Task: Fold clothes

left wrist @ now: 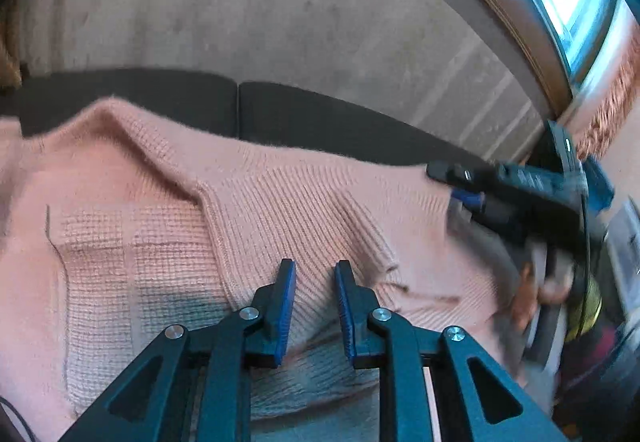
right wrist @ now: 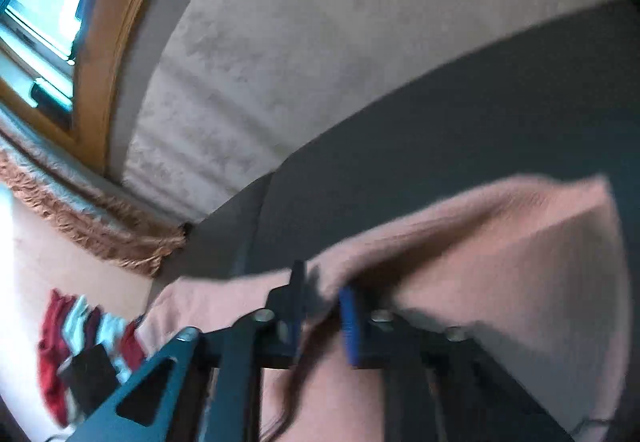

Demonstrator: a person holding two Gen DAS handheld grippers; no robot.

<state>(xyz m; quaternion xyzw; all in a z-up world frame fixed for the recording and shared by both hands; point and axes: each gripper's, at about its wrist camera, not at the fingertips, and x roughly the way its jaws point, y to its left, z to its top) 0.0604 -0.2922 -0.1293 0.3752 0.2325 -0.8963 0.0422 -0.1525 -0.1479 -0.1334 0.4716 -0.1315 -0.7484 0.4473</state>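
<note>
— What do we have nearest us?

— Our left gripper (left wrist: 315, 274), its blue-padded fingers (left wrist: 285, 306) a narrow gap apart with a ribbed fold of the pink knitted sweater (left wrist: 280, 202) lying between them. We cannot tell whether the pads truly press on the knit.

— And the other tool?

— Our right gripper (right wrist: 322, 294) is blurred; its jaws stand close together with the sweater's edge caught between them, the cloth draped over its right finger (right wrist: 351, 322). In the left view we see it at the sweater's right edge, a hand (left wrist: 536, 294) behind it.

— Where does the sweater lie?

— Spread over the dark grey sofa cushions (left wrist: 160, 98), reaching toward their back edge.

— How many of each?

— Two grippers, one sweater, two cushions with a seam between. Beyond them, one pale textured wall (left wrist: 280, 2), one wood-framed window (right wrist: 48, 22), and one red-and-white cloth heap (right wrist: 80, 338) lying off the sofa's end.
</note>
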